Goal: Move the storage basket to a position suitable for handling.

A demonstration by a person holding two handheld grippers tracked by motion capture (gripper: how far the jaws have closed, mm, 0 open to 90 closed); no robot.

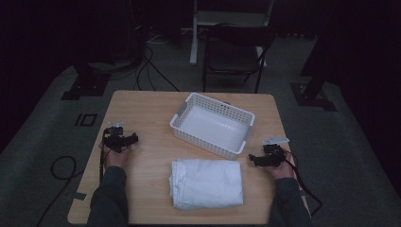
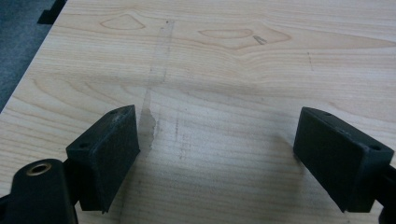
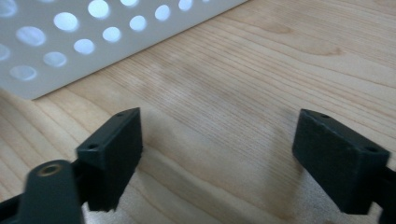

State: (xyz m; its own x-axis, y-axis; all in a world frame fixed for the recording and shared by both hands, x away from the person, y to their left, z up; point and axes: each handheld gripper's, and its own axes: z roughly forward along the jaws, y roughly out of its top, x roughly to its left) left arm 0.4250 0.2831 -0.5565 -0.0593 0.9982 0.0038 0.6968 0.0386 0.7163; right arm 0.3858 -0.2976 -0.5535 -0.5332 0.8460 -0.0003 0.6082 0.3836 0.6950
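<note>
A folded white towel [image 1: 206, 183] lies on the wooden table [image 1: 146, 113] near its front edge. Behind it stands an empty white perforated basket [image 1: 212, 124], set at an angle. My left gripper [image 1: 124, 140] rests at the table's left side, held by a hand, well clear of the towel. Its jaws stand wide apart over bare wood, left gripper [image 2: 217, 158] open and empty. My right gripper [image 1: 257, 159] sits at the right side, just right of the towel. It is open too, right gripper [image 3: 218, 158] empty, with the basket wall [image 3: 70, 37] ahead at upper left.
A dark folding chair [image 1: 236, 52] and a white stand [image 1: 222, 19] are beyond the table's far edge. Cables [image 1: 151, 71] run over the grey floor. A black cable [image 1: 61, 168] trails from the left gripper off the table's left side.
</note>
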